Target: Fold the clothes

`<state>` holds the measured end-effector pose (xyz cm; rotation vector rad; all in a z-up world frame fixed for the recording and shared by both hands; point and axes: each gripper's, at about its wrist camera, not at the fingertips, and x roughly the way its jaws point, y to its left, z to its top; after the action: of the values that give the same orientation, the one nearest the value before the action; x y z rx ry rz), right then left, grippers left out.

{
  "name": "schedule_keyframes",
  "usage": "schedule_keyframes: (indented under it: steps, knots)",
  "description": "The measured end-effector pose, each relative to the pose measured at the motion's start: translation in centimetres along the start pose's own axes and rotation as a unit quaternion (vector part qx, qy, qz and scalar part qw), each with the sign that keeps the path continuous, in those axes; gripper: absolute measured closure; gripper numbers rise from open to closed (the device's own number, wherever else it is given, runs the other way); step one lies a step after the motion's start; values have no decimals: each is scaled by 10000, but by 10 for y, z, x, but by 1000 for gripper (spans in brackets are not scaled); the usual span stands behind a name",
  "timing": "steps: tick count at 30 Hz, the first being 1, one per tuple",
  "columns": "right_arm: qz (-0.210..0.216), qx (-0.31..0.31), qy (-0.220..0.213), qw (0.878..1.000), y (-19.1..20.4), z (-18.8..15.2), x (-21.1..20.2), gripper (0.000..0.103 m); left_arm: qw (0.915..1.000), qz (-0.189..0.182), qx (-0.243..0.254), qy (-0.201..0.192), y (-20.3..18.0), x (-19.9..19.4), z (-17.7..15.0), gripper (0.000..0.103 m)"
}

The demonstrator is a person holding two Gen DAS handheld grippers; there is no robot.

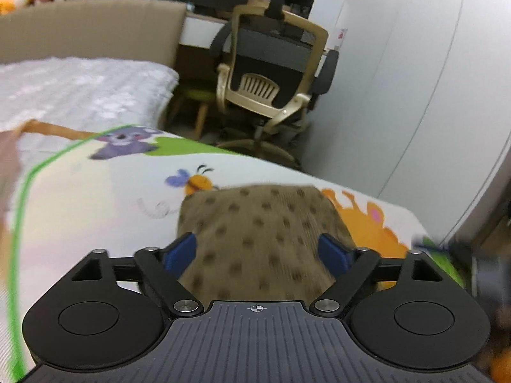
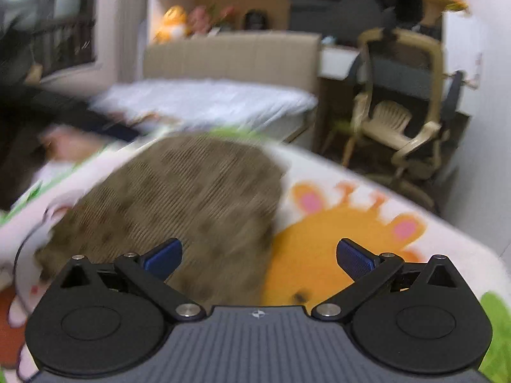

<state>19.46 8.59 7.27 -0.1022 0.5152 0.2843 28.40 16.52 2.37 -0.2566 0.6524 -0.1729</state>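
Note:
A brown garment with dark dots [image 1: 262,233] lies folded into a compact shape on a cartoon-print mat [image 1: 95,198]. My left gripper [image 1: 258,252] is open, its blue pads [image 1: 180,252] on either side of the garment's near end, not closed on it. In the right wrist view the same garment [image 2: 179,198] lies left of centre on the mat [image 2: 335,223], blurred by motion. My right gripper [image 2: 258,257] is open and empty, its left pad [image 2: 163,257] over the garment's near edge, its right pad over the orange cartoon print.
A bed with a white cover [image 1: 83,89] and beige headboard [image 1: 92,28] lies behind the mat. A beige office chair [image 1: 271,73] stands by a desk at the back right. A person's hand [image 2: 64,146] shows blurred at the left.

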Motion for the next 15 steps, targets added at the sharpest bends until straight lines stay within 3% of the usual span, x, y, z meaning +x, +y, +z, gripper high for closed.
schedule_keyframes:
  steps: [4,7,11,15]
  knots:
    - [46,216,599,9980,-14,4,28,0,9993,352,-16,149,-1,-16,-28,11]
    - [-304,-202,939,9949,2,-13,42,0,9978,615,-28,260,-1,-28,-49,10]
    - [-636,-23,836,9945,12,-26,23,0,9945,966,-44,408,-2,-44,-76,7]
    - [-600,277,628,9958,19,-43,-11,0,9928,1179,-187,91,-17,-65,-94,6]
